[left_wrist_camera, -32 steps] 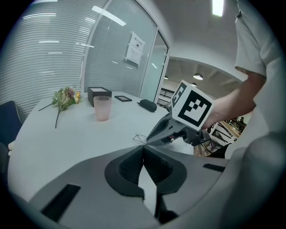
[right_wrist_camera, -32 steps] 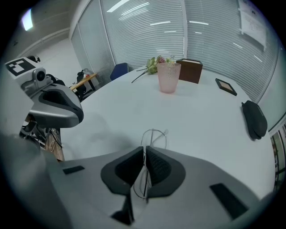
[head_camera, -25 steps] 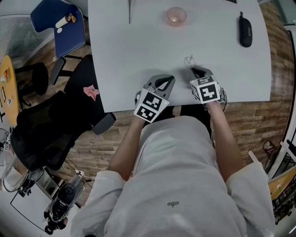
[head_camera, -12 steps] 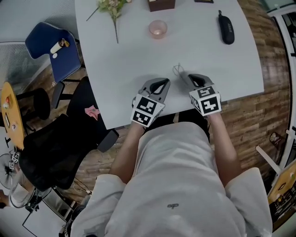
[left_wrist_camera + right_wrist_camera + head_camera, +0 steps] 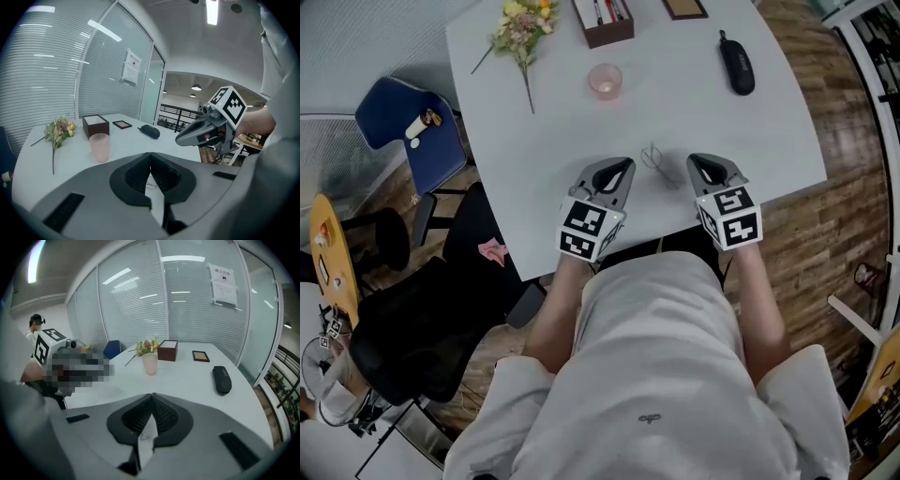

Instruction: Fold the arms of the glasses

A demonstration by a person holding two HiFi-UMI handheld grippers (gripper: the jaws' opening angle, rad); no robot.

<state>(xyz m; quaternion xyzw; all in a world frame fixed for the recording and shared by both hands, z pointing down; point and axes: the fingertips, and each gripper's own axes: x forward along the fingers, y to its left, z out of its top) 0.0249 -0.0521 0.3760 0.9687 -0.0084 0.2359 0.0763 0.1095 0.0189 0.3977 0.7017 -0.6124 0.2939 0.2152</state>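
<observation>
The wire-framed glasses (image 5: 653,157) lie on the white desk (image 5: 553,131), between the two hand-held grippers and touching neither; whether their arms are folded is too fine to tell. The left hand-held gripper (image 5: 617,169) is clenched with nothing between its jaws, and the right hand-held gripper (image 5: 706,165) has just been closing, its jaws meeting on nothing. Farther back on the desk are a pink cup (image 5: 605,81), a black case (image 5: 736,64) and a spray of flowers (image 5: 522,28).
</observation>
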